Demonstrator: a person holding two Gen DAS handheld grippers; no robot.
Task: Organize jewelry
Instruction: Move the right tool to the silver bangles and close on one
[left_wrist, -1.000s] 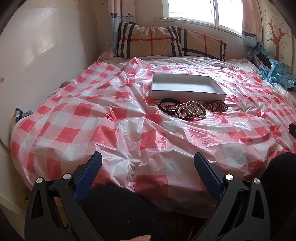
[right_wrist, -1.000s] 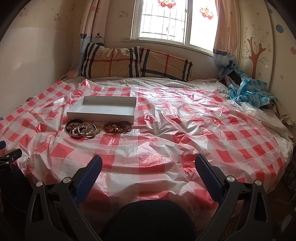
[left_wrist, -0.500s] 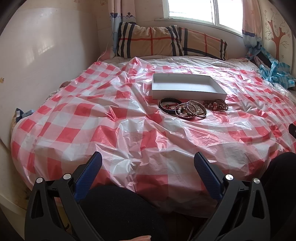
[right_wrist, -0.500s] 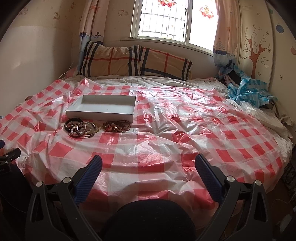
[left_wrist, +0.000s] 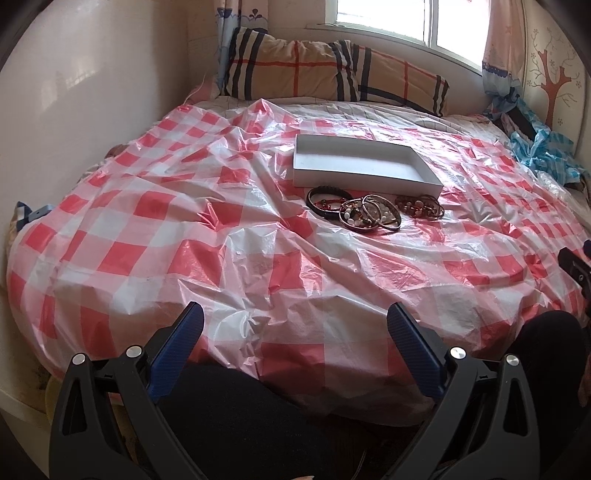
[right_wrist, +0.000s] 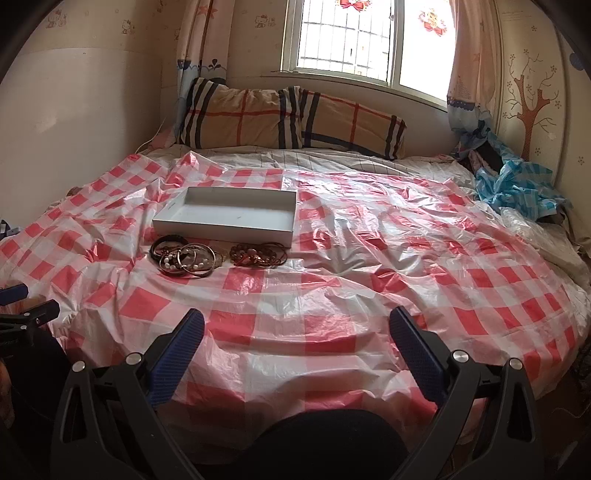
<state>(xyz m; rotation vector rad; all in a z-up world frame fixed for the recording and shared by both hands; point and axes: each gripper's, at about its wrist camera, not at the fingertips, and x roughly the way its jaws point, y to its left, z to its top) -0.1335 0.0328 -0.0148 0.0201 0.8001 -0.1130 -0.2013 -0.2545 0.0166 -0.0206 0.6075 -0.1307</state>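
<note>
A shallow white box (left_wrist: 364, 181) (right_wrist: 225, 229) lies empty on the bed's red-and-white checked plastic sheet (left_wrist: 258, 258) (right_wrist: 369, 258). Just in front of it sits a pile of bracelets: black bands (left_wrist: 327, 199) (right_wrist: 168, 245), metal bangles with white beads (left_wrist: 371, 218) (right_wrist: 190, 260), and brown beaded strands (left_wrist: 419, 206) (right_wrist: 256, 254). My left gripper (left_wrist: 295, 336) hangs open over the bed's near edge, well short of the jewelry. My right gripper (right_wrist: 297, 338) is open too, near the front edge and to the right of the pile. Nothing is between either pair of fingers.
Plaid pillows (left_wrist: 332, 74) (right_wrist: 288, 118) line the headboard under a window (right_wrist: 369, 40). Blue crumpled cloth (left_wrist: 546, 151) (right_wrist: 517, 184) lies at the bed's right side. A wall (left_wrist: 74, 92) borders the left. A person's dark-clothed legs (left_wrist: 240, 424) (right_wrist: 325, 443) are below the grippers.
Both grippers have drifted slightly closer to the bed, so the box and bracelets look a little nearer. Both stay open; nothing on the bed has moved.
</note>
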